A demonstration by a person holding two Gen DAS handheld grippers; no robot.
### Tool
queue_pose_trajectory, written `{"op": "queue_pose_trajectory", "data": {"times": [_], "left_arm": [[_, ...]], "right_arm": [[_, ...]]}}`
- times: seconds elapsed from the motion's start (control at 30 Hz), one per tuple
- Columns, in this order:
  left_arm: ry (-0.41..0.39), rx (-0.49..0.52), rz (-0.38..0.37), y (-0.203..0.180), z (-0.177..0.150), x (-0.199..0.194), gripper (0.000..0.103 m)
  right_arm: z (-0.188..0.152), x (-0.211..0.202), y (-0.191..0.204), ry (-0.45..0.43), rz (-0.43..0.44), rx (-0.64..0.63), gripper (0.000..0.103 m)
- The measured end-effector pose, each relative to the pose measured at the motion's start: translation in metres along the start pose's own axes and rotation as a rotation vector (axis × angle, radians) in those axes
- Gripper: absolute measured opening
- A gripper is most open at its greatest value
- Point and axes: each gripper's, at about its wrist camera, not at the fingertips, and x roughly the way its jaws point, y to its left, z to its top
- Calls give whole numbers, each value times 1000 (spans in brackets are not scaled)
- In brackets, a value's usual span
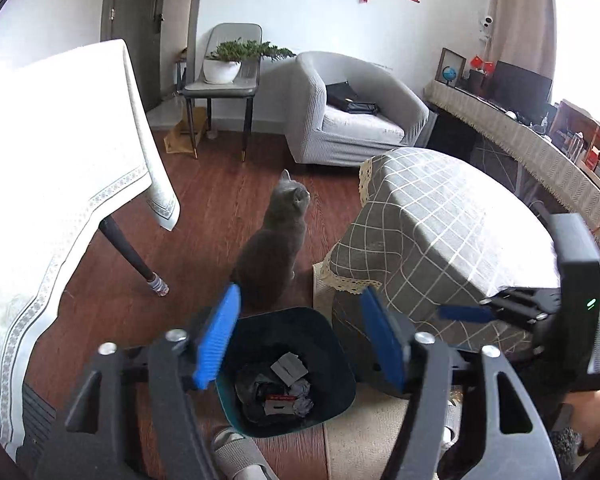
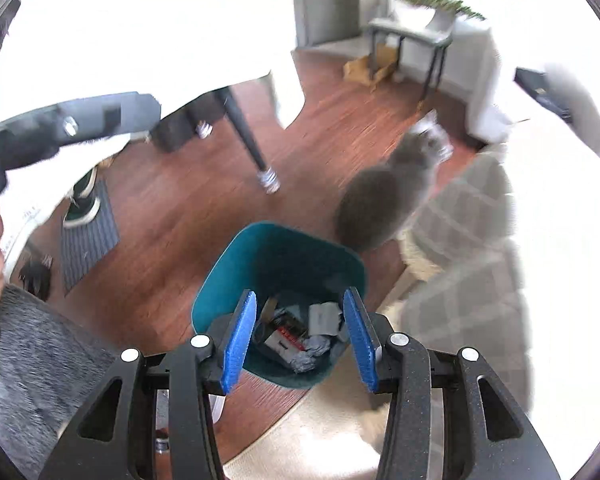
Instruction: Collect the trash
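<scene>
A teal trash bin (image 1: pixel 342 392) stands on the wooden floor and holds crumpled paper, a grey card and a red-and-white wrapper (image 1: pixel 284 396). My left gripper (image 1: pixel 300 320) is open and empty, hovering above the bin. The bin also shows in the right wrist view (image 2: pixel 220 292), with its trash (image 2: pixel 300 336) inside. My right gripper (image 2: pixel 300 312) is open and empty, just above the bin's near rim. The right gripper also shows at the right edge of the left wrist view (image 1: pixel 500 306), over the checked table.
A grey cat (image 1: pixel 274 248) sits right behind the bin, also in the right wrist view (image 2: pixel 388 192). A low table with a grey checked cloth (image 1: pixel 440 232) is right of the bin. A white-clothed table (image 1: pixel 60 168) and its leg (image 1: pixel 134 256) are left. Armchair (image 1: pixel 352 112) and plant chair (image 1: pixel 224 80) at the back.
</scene>
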Motion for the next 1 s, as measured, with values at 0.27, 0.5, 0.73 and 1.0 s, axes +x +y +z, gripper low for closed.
{"op": "queue_pose_trajectory", "data": {"times": [0.27,0.5,0.73,1.0], "left_arm": [[-39,36,83,-31,-28,-53,95],[-72,83,108,-58,-60,-73,99],[-83,89,109,-64,-93,-72,99],[-77,94,103,-71,-101,-64,99]], "right_arm": [[-44,-123,-21,-170,-160,102,89],[-97,-191,-53,-277,-307,208,99],[-153,-206,-81,-318,-340,294,100],[-168,-192,-70,-306,-305,272,100]]}}
